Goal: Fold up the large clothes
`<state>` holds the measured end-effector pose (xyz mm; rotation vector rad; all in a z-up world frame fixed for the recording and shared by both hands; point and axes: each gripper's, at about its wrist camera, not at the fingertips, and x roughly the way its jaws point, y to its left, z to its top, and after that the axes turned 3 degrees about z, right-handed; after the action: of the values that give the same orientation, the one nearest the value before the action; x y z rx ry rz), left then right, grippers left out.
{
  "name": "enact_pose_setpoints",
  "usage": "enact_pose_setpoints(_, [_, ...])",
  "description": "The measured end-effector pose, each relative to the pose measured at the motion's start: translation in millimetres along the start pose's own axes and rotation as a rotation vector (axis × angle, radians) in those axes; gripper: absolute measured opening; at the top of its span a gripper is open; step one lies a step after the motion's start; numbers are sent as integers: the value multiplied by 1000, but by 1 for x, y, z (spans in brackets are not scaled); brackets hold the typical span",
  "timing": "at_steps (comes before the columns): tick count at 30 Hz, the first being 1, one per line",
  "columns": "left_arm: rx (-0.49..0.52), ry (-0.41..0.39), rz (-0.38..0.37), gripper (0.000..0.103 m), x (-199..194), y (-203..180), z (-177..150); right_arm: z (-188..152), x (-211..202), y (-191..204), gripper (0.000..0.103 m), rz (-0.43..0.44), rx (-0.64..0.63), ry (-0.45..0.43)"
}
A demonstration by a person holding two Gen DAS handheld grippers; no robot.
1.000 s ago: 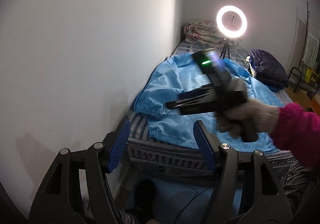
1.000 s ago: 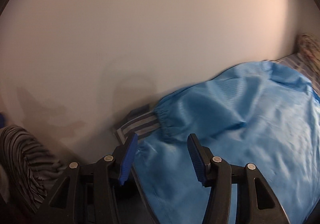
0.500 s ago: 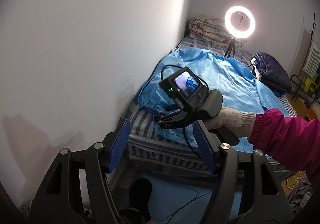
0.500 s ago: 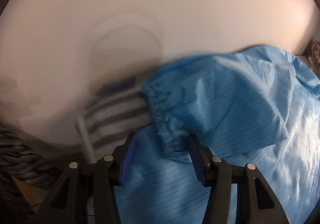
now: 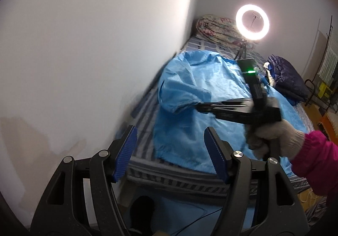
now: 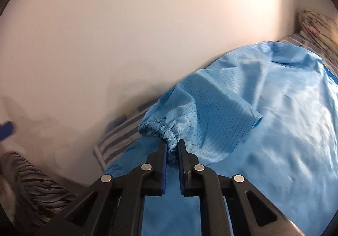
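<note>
1. Left wrist view: the left gripper [image 5: 170,153] is held in the air off the foot of the bed [image 5: 145,109], its blue-padded fingers [image 5: 124,153] spread wide with nothing between them.
2. Beyond it, the large blue garment [image 5: 202,88] lies spread over the striped bedding, close along the white wall [image 5: 95,46].
3. The right gripper [image 5: 199,107], held by a white-gloved hand [image 5: 272,139] with a pink cuff, reaches in from the right; its tips meet the end of the sleeve [image 5: 181,92], which is raised off the rest of the cloth. A green light glows on its body.
4. At the head of the bed stand a lit ring light [image 5: 252,22] on a small tripod and a rolled floral quilt [image 5: 215,28]; a dark blue bundle [image 5: 285,82] sits at the bed's right side.
5. Right wrist view: the right gripper [image 6: 171,151] is nearly closed, its pads [image 6: 164,158] pinching the gathered elastic cuff [image 6: 160,129] of the sleeve [image 6: 211,113].
6. The garment [image 6: 285,130] fills the right of the frame; striped bedding [image 6: 118,139] shows left of the cuff, against the wall [image 6: 126,35].
</note>
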<state>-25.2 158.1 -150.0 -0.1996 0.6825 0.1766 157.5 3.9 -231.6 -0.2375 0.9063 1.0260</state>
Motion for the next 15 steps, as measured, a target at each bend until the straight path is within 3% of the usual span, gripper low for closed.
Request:
enact_pose_setpoints(3, [-36, 53, -63, 68, 28, -6, 8, -8, -7, -18, 7, 15, 25, -16])
enact_pose_setpoints(10, [-226, 244, -211, 71, 129, -15, 14, -51, -6, -30, 7, 42, 110, -21])
enact_pose_setpoints(15, [-304, 353, -205, 71, 186, -16, 7, -67, -2, -39, 7, 64, 150, -35])
